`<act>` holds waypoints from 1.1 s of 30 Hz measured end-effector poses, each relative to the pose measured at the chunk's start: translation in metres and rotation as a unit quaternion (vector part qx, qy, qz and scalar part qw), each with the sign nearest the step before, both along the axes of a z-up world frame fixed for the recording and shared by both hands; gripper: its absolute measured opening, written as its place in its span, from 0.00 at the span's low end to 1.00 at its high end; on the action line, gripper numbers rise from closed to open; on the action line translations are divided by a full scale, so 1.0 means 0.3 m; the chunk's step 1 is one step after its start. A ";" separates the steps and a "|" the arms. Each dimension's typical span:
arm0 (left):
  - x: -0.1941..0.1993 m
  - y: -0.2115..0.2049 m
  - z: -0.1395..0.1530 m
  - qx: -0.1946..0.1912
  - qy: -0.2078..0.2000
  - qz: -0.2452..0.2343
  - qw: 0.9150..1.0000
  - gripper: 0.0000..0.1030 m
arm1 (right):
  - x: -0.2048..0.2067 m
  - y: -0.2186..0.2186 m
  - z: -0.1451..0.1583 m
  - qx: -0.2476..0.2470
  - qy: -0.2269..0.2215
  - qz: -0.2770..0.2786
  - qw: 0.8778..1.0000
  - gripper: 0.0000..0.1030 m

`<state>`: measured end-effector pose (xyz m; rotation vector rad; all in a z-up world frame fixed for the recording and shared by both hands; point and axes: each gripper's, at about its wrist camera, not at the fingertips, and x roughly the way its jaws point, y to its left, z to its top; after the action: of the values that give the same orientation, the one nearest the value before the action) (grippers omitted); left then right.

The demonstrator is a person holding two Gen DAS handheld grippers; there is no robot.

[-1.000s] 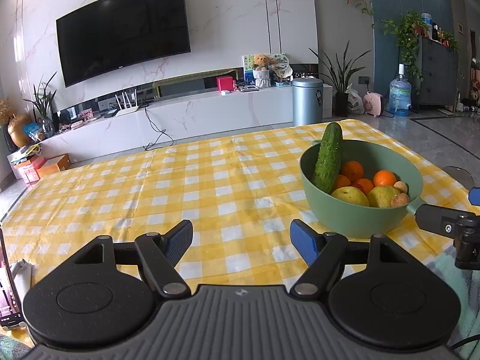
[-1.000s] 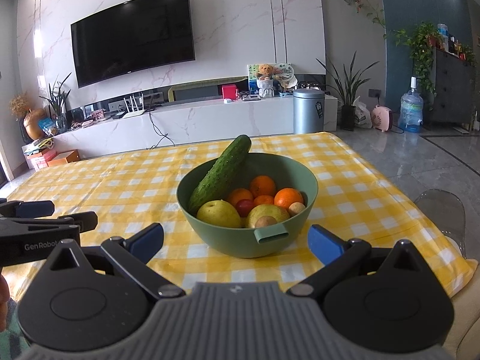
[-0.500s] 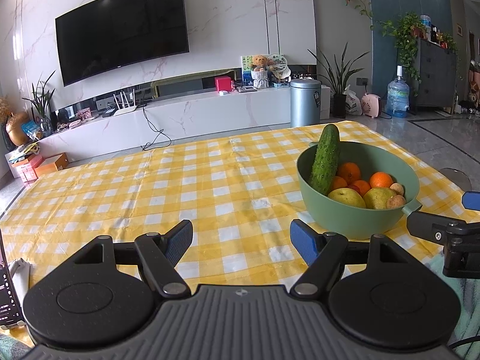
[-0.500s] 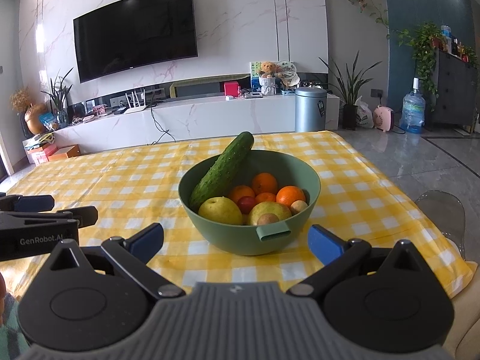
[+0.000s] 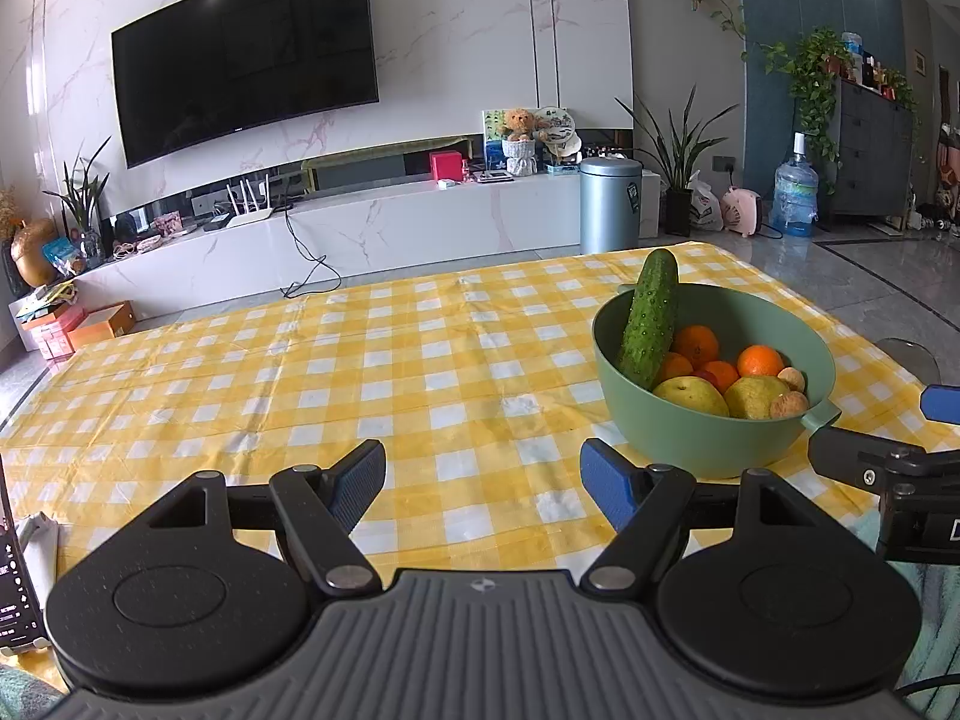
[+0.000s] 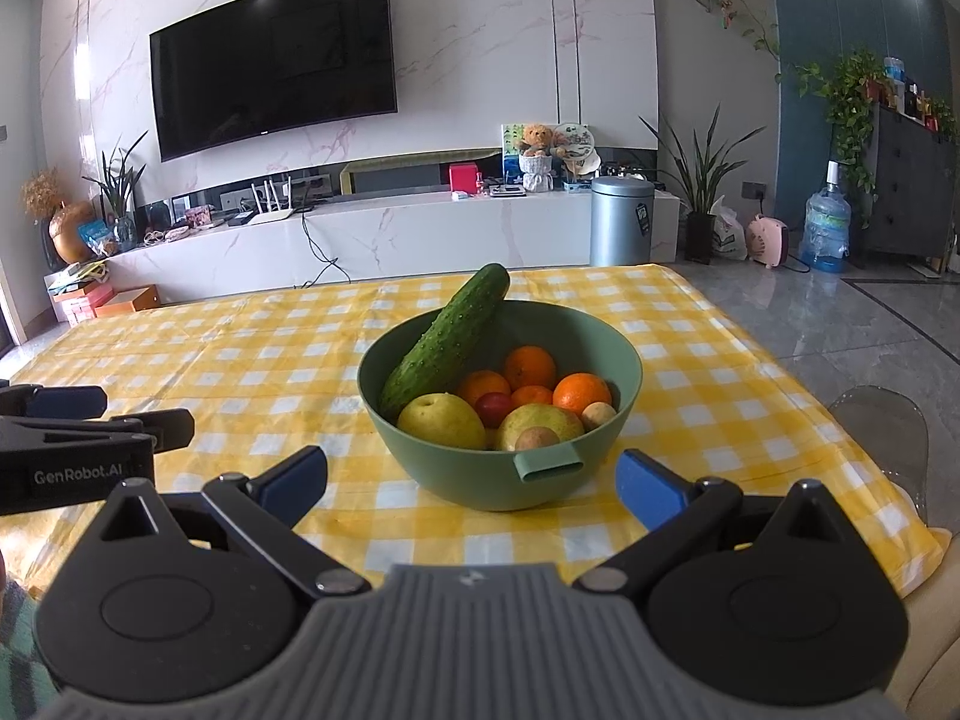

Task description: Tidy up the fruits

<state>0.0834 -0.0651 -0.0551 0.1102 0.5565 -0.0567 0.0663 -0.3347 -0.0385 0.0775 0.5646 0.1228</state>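
A green bowl [image 6: 576, 336] stands on the yellow checked tablecloth [image 6: 240, 360]. In it lie a cucumber [image 6: 447, 339] leaning on the rim, several oranges [image 6: 529, 367], two yellow-green pears [image 6: 441, 420], a red fruit [image 6: 493, 407] and small brown fruits [image 6: 538, 438]. My right gripper [image 6: 471, 480] is open and empty, just in front of the bowl. My left gripper [image 5: 483, 480] is open and empty, to the left of the bowl [image 5: 708, 438], over bare cloth. The cucumber [image 5: 651, 318] also shows in the left wrist view.
The table's right edge [image 6: 840, 420] runs close to the bowl, with a clear chair back [image 6: 882, 426] beside it. The left gripper's body [image 6: 72, 450] shows at the right view's left edge. A TV wall and a low cabinet [image 6: 390, 234] stand beyond the table.
Both grippers have drifted slightly; the bowl sits a little lower and nearer in both views. Both stay open and empty.
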 end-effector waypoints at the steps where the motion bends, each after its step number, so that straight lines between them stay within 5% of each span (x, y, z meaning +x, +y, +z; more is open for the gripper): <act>1: 0.000 0.000 -0.001 0.000 0.000 0.000 1.000 0.84 | 0.000 0.000 0.000 0.000 0.000 0.000 1.000 0.96; 33: -0.003 -0.002 0.013 -0.002 -0.002 0.003 1.000 0.84 | -0.003 0.006 0.002 -0.006 -0.001 0.003 1.000 0.96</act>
<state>0.0824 -0.0656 -0.0512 0.1055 0.5535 -0.0520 0.0654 -0.3329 -0.0379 0.0629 0.5644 0.1256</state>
